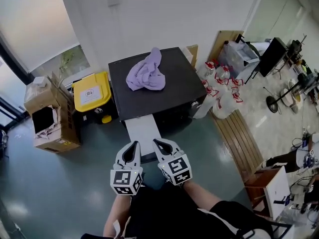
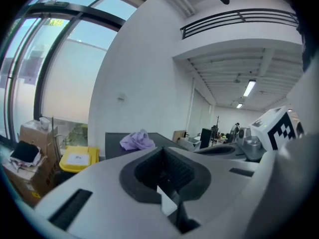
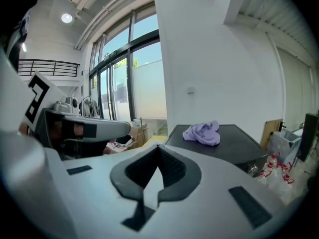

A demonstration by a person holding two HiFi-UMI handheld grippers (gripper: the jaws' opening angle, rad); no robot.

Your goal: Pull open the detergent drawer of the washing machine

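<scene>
The washing machine (image 1: 149,81) is a black box against the white wall, with a crumpled purple cloth (image 1: 146,72) on its top. A pale grey drawer (image 1: 143,131) juts out of its front at the left side. My left gripper (image 1: 133,144) and right gripper (image 1: 155,142) hover side by side just in front of that drawer's near end, both shut with nothing between the jaws. In the left gripper view my left gripper (image 2: 162,151) points over the machine top (image 2: 114,143). The right gripper (image 3: 158,148) faces the cloth (image 3: 202,132) the same way.
A yellow bin (image 1: 91,91) and cardboard boxes (image 1: 47,116) stand left of the machine. Spray bottles (image 1: 219,91) cluster at its right, beside a wooden slatted board (image 1: 241,138) on the floor. A wooden stool (image 1: 264,183) stands at the lower right.
</scene>
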